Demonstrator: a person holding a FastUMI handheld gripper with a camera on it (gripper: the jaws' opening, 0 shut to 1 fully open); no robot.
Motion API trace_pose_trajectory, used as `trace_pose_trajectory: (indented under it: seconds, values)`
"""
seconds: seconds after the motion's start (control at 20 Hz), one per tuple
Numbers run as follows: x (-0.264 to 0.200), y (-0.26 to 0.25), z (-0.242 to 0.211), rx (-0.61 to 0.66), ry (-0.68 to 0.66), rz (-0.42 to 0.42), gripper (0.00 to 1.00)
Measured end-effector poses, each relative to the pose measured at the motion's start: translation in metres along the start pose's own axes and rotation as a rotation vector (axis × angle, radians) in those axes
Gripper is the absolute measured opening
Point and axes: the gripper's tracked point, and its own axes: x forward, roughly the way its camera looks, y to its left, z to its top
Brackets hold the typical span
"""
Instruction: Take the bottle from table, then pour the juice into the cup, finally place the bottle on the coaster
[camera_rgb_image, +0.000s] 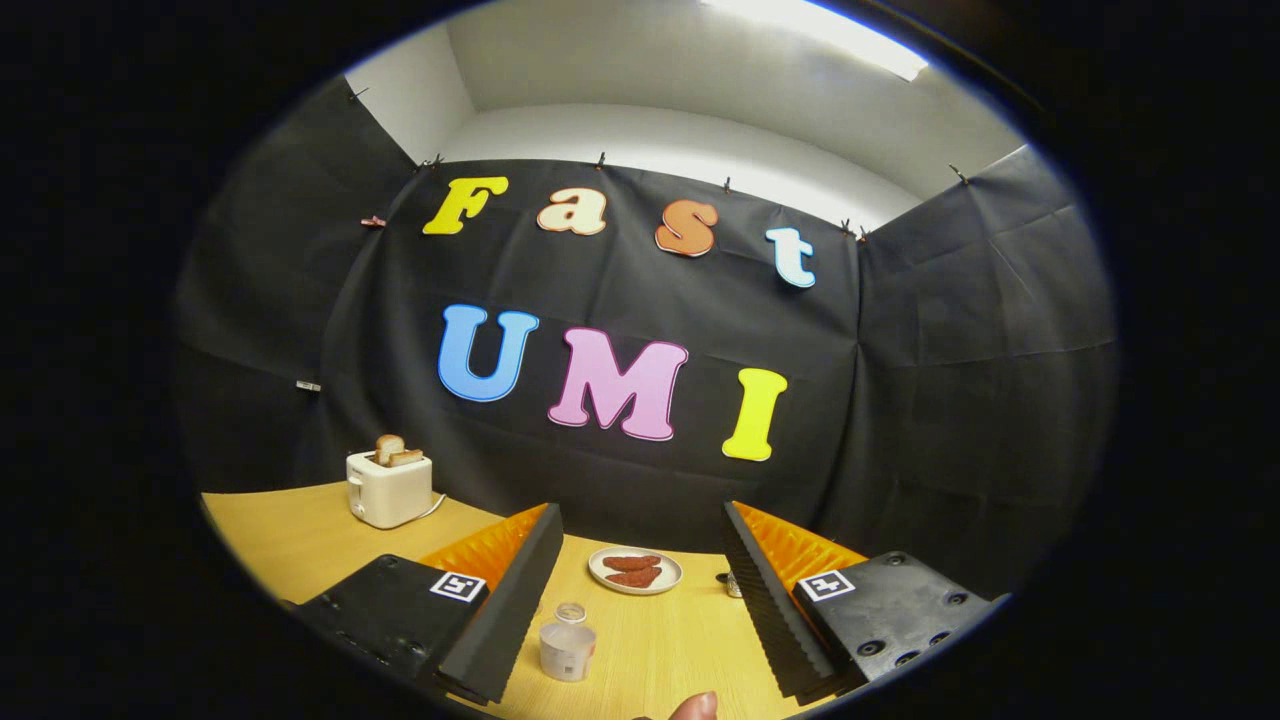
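First step, I judge: nothing picked up yet. My gripper (640, 590) has its fingers spread wide and holds nothing. The bottle (568, 640) stands upright on the table (290, 530), low between the fingers and nearer the left one, touching neither. Next move calls for dropping down and forward until the fingers sit either side of its body, then closing. A small object (733, 584) peeks out by the right finger; could be the cup, too hidden to say. Beyond the fingers, a plate (636, 573) with reddish-brown pieces. Far left, a toaster (389, 488) with bread up. Light wood tabletop, black cloth walls, ceiling light (820, 30) overhead. Something rounded (695, 707), perhaps a fingertip, sits nearest me.
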Motion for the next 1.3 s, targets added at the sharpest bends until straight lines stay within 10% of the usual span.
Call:
trace_pose_trajectory:
  seconds: [1.3]
  values:
    - [-0.003, 0.032, -0.046, 0.027, 0.030, 0.110, 0.97]
